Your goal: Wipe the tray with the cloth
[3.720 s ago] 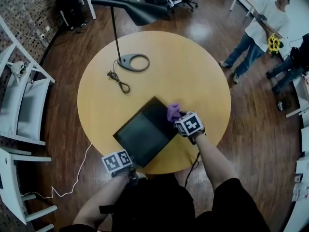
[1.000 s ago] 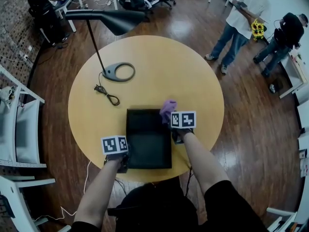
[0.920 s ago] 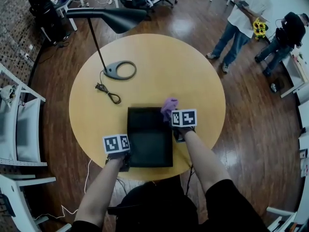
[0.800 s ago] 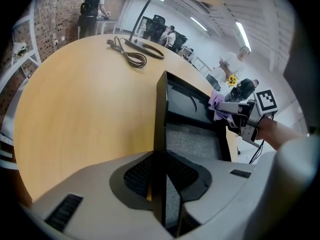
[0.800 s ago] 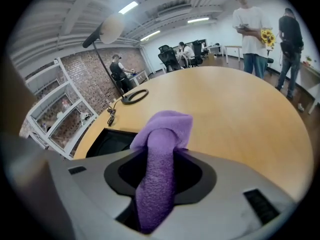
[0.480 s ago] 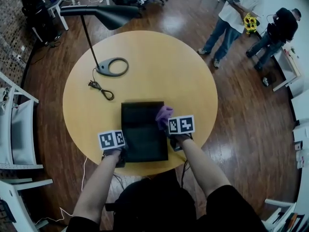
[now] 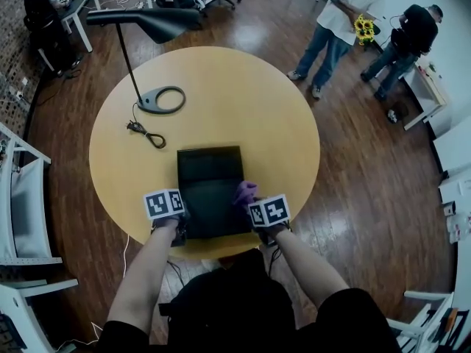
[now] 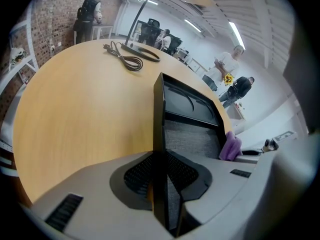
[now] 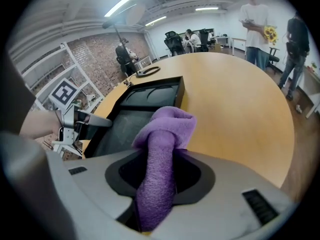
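A black rectangular tray [image 7: 208,182] lies on the round wooden table [image 7: 257,101], near its front edge. My left gripper [image 7: 176,230] is shut on the tray's near left rim [image 8: 159,114]; in the left gripper view the jaws [image 8: 160,184] pinch that thin wall. My right gripper [image 7: 255,213] is shut on a purple cloth [image 7: 245,193], which rests on the tray's near right part. In the right gripper view the cloth [image 9: 164,139] bulges out past the jaws [image 9: 160,179] over the tray's grey floor [image 9: 125,124].
A floor lamp's ring base [image 7: 162,99] and coiled cable [image 7: 147,134] lie at the table's far left, with the lamp head [image 7: 143,20] above. Two people [image 7: 335,17] stand beyond the table at the upper right. White chairs [image 7: 22,204] stand at the left.
My right gripper has drawn the cloth along the tray's right side, from the far corner toward the near edge. The left gripper has kept its hold on the rim.
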Demonstrator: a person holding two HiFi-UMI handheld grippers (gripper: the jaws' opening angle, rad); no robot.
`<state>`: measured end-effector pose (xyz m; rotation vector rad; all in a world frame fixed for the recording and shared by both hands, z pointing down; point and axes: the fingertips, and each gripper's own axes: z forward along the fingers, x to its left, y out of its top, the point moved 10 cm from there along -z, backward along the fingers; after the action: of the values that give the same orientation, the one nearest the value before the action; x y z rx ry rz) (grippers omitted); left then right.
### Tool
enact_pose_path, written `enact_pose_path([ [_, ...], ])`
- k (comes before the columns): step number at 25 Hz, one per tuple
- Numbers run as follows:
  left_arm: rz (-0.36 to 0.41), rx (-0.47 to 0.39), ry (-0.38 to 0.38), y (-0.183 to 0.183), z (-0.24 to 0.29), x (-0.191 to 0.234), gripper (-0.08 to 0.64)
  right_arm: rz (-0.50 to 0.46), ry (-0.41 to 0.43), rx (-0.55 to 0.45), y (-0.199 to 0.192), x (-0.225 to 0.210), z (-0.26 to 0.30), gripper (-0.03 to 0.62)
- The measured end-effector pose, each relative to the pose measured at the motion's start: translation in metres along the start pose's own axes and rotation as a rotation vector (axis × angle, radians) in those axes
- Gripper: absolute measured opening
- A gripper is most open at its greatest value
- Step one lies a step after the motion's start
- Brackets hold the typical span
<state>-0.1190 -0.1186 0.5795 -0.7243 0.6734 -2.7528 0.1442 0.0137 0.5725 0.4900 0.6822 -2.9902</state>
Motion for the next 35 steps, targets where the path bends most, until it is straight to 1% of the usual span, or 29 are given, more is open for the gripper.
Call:
enact_pose_path([
  [3,0.001,-0.008,0.001,-0.001,-0.001,0.0,0.072,0.008,0.009,0.002,-0.023,0.008,-0.007,0.14],
  [8,0.006,-0.026,-0.002,-0.002,-0.001,-0.001,0.072,-0.032,-0.03,0.039,-0.046,0.02,-0.015,0.14],
  [10,-0.003,-0.024,-0.004,-0.002,-0.001,0.0,0.072,-0.038,-0.039,0.024,-0.051,0.022,-0.016,0.14],
  [14,-0.023,-0.021,-0.005,-0.006,-0.003,0.0,0.069,-0.063,-0.06,0.004,-0.052,0.021,-0.016,0.133],
  [17,-0.054,-0.001,-0.001,-0.013,-0.007,-0.002,0.066,-0.134,-0.097,0.013,-0.04,0.011,-0.016,0.129],
  [19,-0.083,-0.005,0.014,-0.023,-0.012,-0.006,0.069,-0.187,-0.104,0.019,-0.027,0.002,-0.013,0.127],
  [21,-0.141,-0.027,0.032,-0.035,-0.018,-0.009,0.072,-0.241,-0.09,0.032,-0.01,-0.005,-0.009,0.127],
  [26,-0.341,-0.077,0.069,-0.064,-0.03,-0.018,0.078,-0.398,-0.046,0.015,0.042,-0.011,-0.002,0.124],
  [29,-0.433,-0.09,0.08,-0.076,-0.031,-0.028,0.084,-0.477,-0.008,0.029,0.061,-0.016,0.005,0.123],
  [33,-0.565,-0.103,0.09,-0.089,-0.029,-0.04,0.089,-0.595,0.003,0.04,0.084,-0.02,0.013,0.123],
  [35,-0.611,-0.11,0.091,-0.094,-0.028,-0.048,0.094,-0.66,0.005,0.045,0.096,-0.019,0.019,0.123],
])
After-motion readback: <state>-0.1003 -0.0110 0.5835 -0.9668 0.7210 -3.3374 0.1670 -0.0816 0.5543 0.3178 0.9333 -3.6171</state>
